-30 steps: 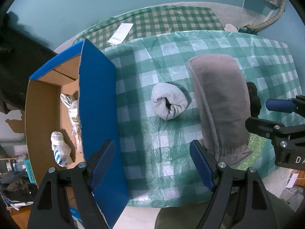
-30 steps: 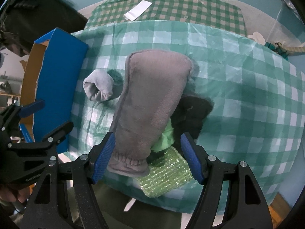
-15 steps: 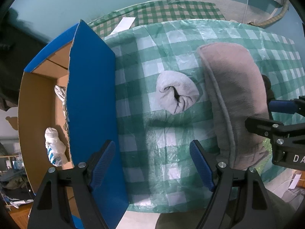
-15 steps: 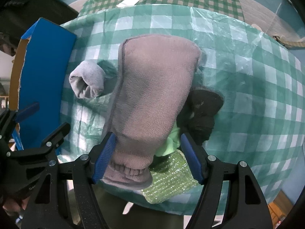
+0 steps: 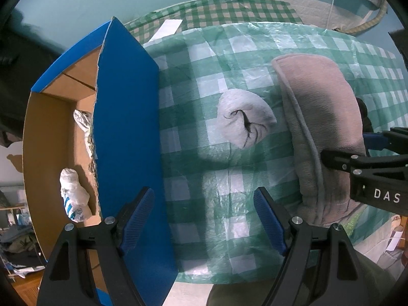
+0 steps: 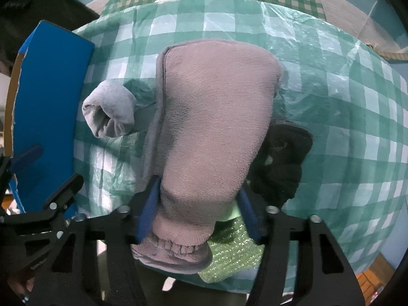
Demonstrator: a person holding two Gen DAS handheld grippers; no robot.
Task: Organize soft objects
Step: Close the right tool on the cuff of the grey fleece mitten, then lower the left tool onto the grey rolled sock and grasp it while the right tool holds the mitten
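Right gripper [image 6: 196, 211] fingers clamp the mitt [image 6: 211, 127] near its cuff at 6 o'clock on the desk [image 6: 344, 127], left gripper [image 5: 204, 219] wide and empty; best lift high, clearing the sock [image 6: 109, 112], toward the box [image 5: 46, 137] at 9 o'clock.

Black gripper frames, silver screws, ribbed blue fingers [image 5: 267, 219], white "DAS" lettering

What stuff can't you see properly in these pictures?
- Black soft item: right wrist view, partly hidden behind the grey mitten.
- Green sparkly cloth: right wrist view, mostly under the mitten and the right gripper.
- Box contents: left wrist view, partly hidden by the blue flap.
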